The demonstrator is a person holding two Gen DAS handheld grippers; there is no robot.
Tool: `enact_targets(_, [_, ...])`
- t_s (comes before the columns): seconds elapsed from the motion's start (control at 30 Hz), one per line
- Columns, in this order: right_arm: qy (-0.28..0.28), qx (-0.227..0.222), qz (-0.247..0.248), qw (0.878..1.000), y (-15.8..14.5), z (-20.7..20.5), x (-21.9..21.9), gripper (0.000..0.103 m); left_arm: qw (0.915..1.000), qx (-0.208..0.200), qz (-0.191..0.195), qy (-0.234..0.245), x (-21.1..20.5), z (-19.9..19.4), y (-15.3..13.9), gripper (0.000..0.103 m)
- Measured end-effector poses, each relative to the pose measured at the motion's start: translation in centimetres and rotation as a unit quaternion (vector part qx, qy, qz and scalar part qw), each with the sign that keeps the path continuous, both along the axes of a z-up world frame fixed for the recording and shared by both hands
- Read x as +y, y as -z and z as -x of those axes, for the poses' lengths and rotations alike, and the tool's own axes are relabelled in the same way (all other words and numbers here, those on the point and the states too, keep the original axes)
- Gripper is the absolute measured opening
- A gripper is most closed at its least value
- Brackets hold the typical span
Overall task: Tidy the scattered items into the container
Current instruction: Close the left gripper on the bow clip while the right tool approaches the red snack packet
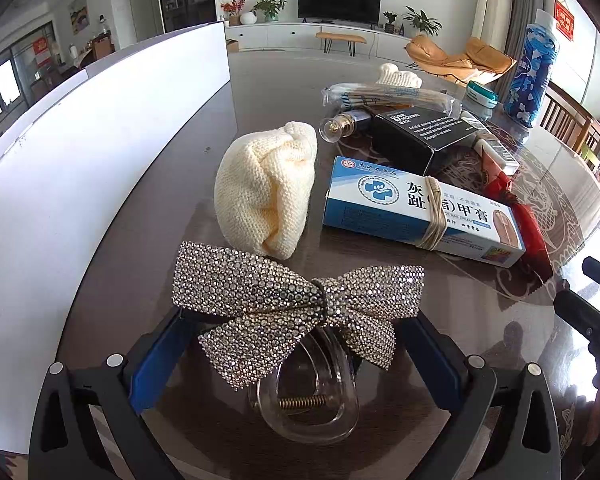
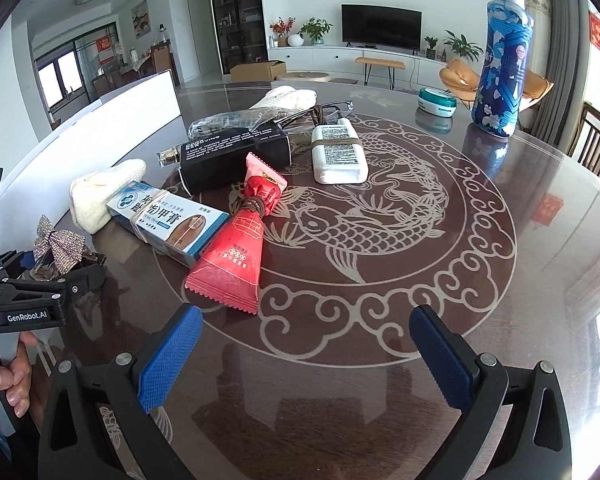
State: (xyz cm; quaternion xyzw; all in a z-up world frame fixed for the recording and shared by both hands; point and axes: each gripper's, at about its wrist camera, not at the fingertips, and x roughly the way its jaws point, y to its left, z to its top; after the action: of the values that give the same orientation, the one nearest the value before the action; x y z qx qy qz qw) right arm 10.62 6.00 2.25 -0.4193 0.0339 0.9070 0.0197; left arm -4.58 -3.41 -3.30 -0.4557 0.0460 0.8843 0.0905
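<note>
With the left tool (image 1: 296, 344) clamped on a rhinestone bow hair clip (image 1: 296, 308) beside the white container (image 1: 100, 152), the right tool (image 2: 306, 344) gapes empty and the ointment box (image 2: 168, 224), red sachet (image 2: 236, 256) and cream knit pouch (image 1: 264, 196) await on the counter (image 2: 420, 300).

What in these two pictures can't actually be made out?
- Inside of the white container: both views show only its outer wall.
- Left gripper fingertips: left wrist view, the rhinestone bow clip covers them, so contact is unclear.
- Glasses: right wrist view, partly behind the black box.
- Small print on the white block: too small.
- The person: only a hand, cut by the edge.
</note>
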Motion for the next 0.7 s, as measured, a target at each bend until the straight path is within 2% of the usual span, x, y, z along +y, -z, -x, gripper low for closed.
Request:
enact_targets(0.2, [-0.023,-0.019,-0.041,0.999,0.6,0.6,-1.8,0.103,1.0,0.0,0.0,0.0,0.0,0.0,0.0,0.103])
enact_targets(0.7, [-0.027,-0.04,-0.049,0.998,1.2,1.1,-2.3,0.103,1.0,0.0,0.0,0.0,0.0,0.0,0.0,0.103])
